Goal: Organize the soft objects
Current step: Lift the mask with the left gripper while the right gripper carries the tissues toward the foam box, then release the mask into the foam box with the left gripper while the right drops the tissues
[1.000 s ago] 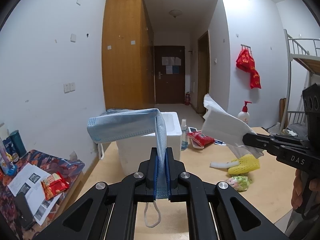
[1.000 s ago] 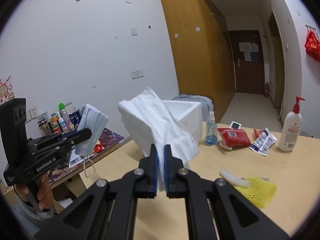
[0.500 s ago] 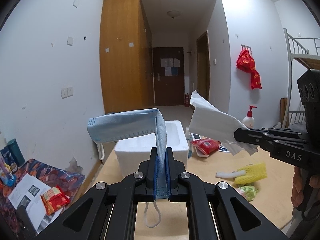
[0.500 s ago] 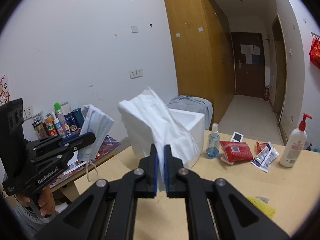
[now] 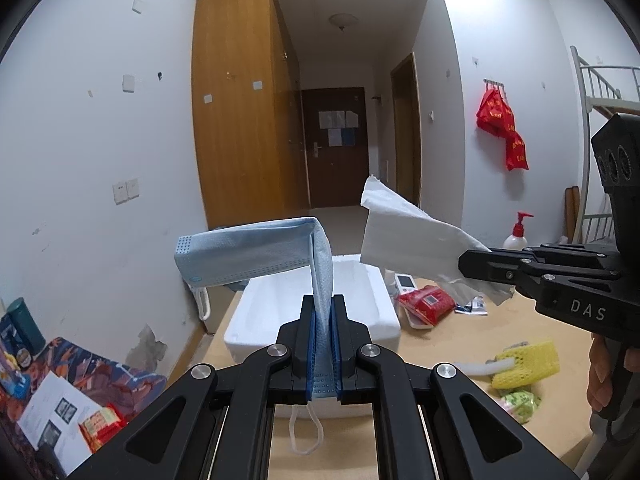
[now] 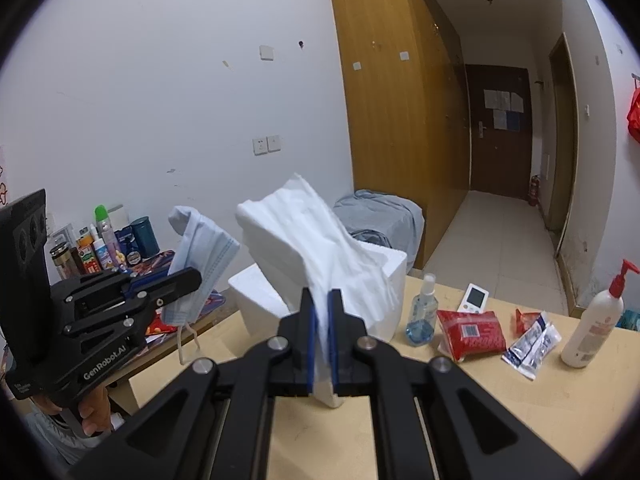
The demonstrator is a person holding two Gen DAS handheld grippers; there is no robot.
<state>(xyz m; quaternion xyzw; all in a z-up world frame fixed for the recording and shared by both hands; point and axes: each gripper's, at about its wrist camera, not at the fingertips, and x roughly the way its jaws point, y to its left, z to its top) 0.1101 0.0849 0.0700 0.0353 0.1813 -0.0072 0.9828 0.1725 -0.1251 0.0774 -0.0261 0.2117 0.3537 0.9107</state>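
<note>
My left gripper (image 5: 322,312) is shut on a light blue face mask (image 5: 248,254) that folds over to the left, its ear loop dangling below. My right gripper (image 6: 322,312) is shut on a white tissue (image 6: 320,240) that fans upward. Each gripper shows in the other's view: the right one (image 5: 466,266) holding the tissue (image 5: 404,228), the left one (image 6: 192,280) holding the mask (image 6: 204,256). Both hover in front of an open white foam box (image 5: 352,300) on the wooden table (image 5: 452,344). The same box (image 6: 394,268) sits partly hidden behind the tissue.
On the table lie a red packet (image 6: 470,334), a blue spray bottle (image 6: 420,316), a pump bottle (image 6: 596,320), a yellow mesh sponge (image 5: 526,364) and a small white device (image 6: 476,298). A low side table (image 5: 60,380) with bottles and papers stands at the left. Hands hold both grips.
Both grippers have moved toward the foam box and risen a little, still holding mask and tissue. The box and table items sit lower and farther in the views.
</note>
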